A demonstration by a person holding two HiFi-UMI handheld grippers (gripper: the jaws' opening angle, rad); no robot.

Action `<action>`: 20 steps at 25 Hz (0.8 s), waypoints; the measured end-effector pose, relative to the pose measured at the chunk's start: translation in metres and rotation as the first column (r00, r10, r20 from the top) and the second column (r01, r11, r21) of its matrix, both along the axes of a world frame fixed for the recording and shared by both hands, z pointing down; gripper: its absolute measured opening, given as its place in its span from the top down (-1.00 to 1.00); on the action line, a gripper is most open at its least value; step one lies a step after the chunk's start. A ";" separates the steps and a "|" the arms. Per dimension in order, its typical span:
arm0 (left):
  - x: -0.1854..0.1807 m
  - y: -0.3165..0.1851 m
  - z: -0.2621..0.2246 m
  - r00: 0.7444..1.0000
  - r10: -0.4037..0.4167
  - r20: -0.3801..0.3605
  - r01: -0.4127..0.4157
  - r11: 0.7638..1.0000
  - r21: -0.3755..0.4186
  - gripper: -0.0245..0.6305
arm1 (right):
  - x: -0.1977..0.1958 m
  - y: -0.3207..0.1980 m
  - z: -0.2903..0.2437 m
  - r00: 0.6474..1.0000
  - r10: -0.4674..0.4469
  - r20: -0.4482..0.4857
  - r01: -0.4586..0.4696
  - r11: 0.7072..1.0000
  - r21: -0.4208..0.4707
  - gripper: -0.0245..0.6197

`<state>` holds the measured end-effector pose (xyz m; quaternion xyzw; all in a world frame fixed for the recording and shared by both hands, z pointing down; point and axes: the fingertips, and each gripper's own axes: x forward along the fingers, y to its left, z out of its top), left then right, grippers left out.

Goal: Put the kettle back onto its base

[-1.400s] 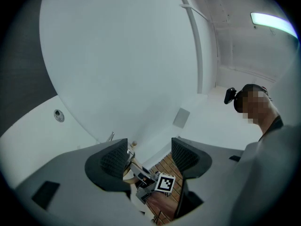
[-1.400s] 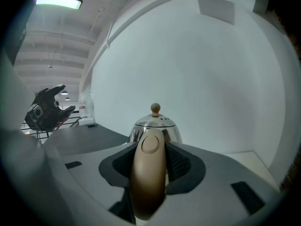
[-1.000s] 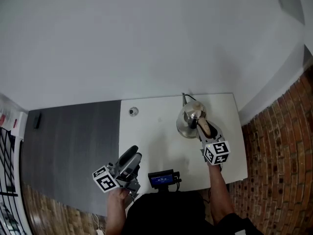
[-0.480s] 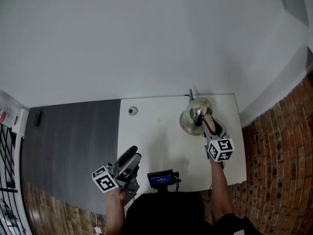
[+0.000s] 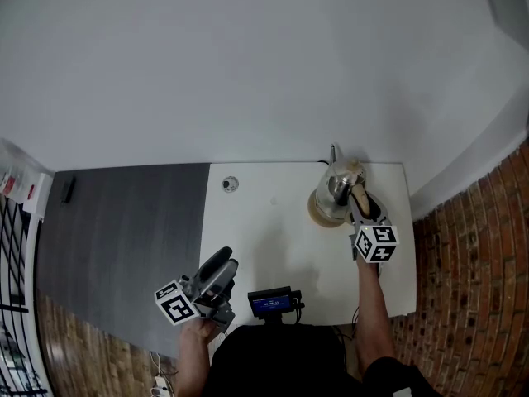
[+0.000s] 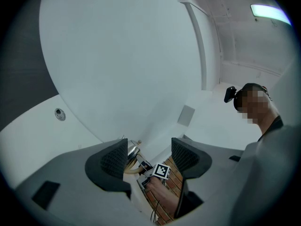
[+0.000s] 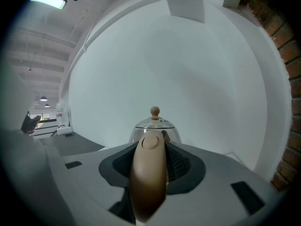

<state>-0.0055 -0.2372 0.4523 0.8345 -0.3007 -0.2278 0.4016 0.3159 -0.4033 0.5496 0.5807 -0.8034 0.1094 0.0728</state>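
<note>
Kettle (image 5: 337,187): polished steel body, domed lid with a small round knob, beige handle (image 7: 149,173). It is lying at the far right corner of the white table (image 5: 264,238), over a tan round base (image 5: 317,214); contact with the base is unclear. The right gripper (image 5: 359,203) is clasping the handle from the near side. The spout is pointing at the wall and the handle is trailing toward the person. The left gripper (image 5: 218,263) is hanging agape, holding nothing.

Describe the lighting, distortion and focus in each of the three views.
Head view: even, soft light; the wide lens bows the wall at its right edge; the kettle shows small bright glints. Left gripper view: fisheye with dark corners, a ceiling light glaring at top right. Right gripper view: dark corners too; the kettle's handle, very close, looks soft.
</note>
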 end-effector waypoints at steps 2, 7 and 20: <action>-0.002 0.000 0.000 1.000 -0.005 0.000 0.005 1.000 -0.001 0.03 | -0.002 -0.004 0.002 1.000 0.007 0.006 -0.007 1.000 -0.003 0.44; -0.003 0.001 -0.001 1.000 -0.008 0.001 0.008 1.000 -0.001 0.03 | -0.007 -0.013 0.010 1.000 0.022 0.003 -0.022 1.000 -0.012 0.44; -0.005 0.001 0.001 1.000 -0.015 -0.003 0.015 1.000 -0.001 0.03 | -0.008 -0.010 0.021 0.998 0.064 -0.030 -0.063 0.998 0.008 0.44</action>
